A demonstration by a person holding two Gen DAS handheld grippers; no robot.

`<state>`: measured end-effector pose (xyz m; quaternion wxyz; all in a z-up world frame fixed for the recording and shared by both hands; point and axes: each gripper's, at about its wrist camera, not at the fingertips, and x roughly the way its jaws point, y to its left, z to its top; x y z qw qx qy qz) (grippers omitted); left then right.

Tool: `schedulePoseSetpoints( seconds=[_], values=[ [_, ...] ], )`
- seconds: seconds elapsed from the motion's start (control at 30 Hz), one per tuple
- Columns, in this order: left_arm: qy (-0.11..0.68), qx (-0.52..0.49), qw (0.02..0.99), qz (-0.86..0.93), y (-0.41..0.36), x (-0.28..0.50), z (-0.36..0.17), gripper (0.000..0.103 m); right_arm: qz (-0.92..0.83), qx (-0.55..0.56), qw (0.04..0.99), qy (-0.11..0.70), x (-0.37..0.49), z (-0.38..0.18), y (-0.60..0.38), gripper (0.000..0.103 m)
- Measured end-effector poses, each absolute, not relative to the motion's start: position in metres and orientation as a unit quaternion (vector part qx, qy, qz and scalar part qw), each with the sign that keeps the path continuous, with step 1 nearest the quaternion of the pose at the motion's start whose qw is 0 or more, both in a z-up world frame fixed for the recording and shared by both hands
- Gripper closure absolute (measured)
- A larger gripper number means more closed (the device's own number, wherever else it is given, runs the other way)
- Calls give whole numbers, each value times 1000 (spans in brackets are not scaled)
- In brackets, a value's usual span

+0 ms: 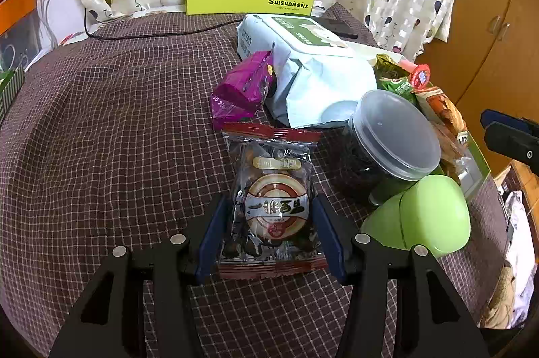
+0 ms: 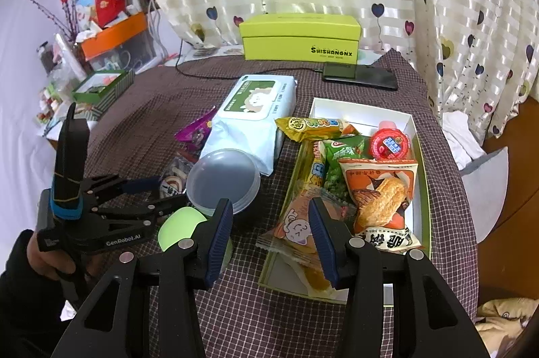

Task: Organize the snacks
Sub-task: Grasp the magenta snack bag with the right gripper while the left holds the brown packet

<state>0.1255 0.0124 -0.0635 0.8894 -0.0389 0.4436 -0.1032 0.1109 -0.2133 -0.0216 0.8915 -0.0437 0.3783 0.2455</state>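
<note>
Your left hand-held gripper (image 1: 271, 233) pinches a clear snack packet with a round label (image 1: 273, 208), which lies on the checked cloth of the desk (image 1: 118, 128) beside the lidded tub (image 1: 390, 139). Your right hand-held gripper (image 2: 271, 236) hangs spread and empty above the near end of the green snack box (image 2: 422, 189), where other packets lie.

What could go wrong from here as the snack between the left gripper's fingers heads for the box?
1. The left gripper straddles the clear snack pack; the slick wrapper may slip if pinched only at its edges.
2. The lidded jar and green cup stand between pack and box; a low carry may knock them.
3. The box is already crowded, so the pack may perch on top and slide off.
</note>
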Motion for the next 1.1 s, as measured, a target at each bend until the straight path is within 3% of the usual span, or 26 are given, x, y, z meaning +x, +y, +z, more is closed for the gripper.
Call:
schedulePoseSetpoints(
  seconds=[0.47,0.87,0.97,1.03,1.1],
  values=[
    [427,-12,899,-95,3,125,-67,49,249,-48,891,376,110,-20,-207,57],
    [418,-62,904,-71,33,113,-64,64,267,-57,889,367,118,-13,-192,57],
    [412,-77,906,-62,45,107,-62,70,277,-61,886,367,122,-12,-182,57],
    [409,-84,907,-56,53,105,-60,83,284,-67,884,365,125,-10,-173,57],
    [407,-91,907,-50,60,103,-59,84,292,-70,882,363,128,-8,-165,57]
  ],
)
